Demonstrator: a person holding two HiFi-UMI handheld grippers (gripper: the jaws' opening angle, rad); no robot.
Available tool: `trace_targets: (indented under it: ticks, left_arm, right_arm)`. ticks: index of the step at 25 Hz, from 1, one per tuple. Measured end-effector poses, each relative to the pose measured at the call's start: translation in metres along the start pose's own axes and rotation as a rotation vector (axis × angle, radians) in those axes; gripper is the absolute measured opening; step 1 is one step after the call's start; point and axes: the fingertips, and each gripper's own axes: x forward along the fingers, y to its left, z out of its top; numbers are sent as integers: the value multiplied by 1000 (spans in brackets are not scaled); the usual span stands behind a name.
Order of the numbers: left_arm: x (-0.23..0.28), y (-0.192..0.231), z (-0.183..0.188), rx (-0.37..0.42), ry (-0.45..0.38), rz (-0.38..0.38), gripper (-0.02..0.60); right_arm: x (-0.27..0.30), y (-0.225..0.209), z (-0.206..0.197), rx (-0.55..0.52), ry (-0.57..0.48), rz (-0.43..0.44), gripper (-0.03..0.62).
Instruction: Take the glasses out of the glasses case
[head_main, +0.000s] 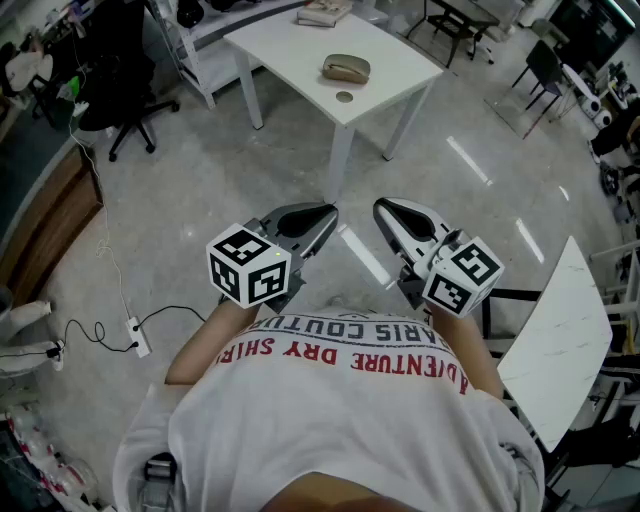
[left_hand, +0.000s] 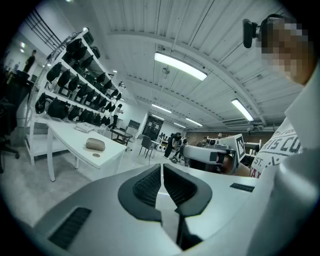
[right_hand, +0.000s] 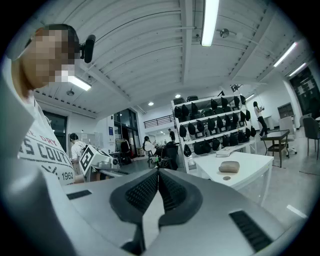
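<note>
Clenched on nothing: left tongs (head_main: 325, 215), right tongs (head_main: 382, 208). Well apart from closed glasses case (head_main: 346, 68) lying on bench (head_main: 290, 45).

Matt glasses case (head_main: 346, 68) (smooth table (head_main: 290, 45), glossy floor (head_main: 200, 190))

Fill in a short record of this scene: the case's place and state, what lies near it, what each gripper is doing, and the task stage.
case: beige oval glasses case, apparently closed, lying on the white square table
near it: small round disc, apart from the case, closer to the table's near corner
left gripper: jaws together, nothing between them, well short of the table
right gripper: jaws together, nothing between them, beside the left gripper
task stage: not begun; case untouched
</note>
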Motion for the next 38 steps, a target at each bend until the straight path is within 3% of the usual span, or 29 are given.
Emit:
trace_targets:
  ticks: [8, 15, 19, 27, 38]
  left_arm:
    - [-26, 17, -2, -30, -17, 35, 38]
    - [-18, 40, 2, -35, -22, 59, 38]
    - [-6, 60, 6, -38, -17, 75, 38]
    - [41, 129, 28, -74, 7, 108, 38]
    - [147, 237, 57, -139, 70, 137, 38]
  right_arm:
    - [12, 6, 5, 19, -20, -19, 26]
    - [25, -21, 10, 6, -37, -33, 31]
    - [41, -44, 7, 14, -28, -19, 107]
    - [94, -122, 12, 37, 7, -3, 218]
    - [159, -268, 14, 74, 76, -9, 261]
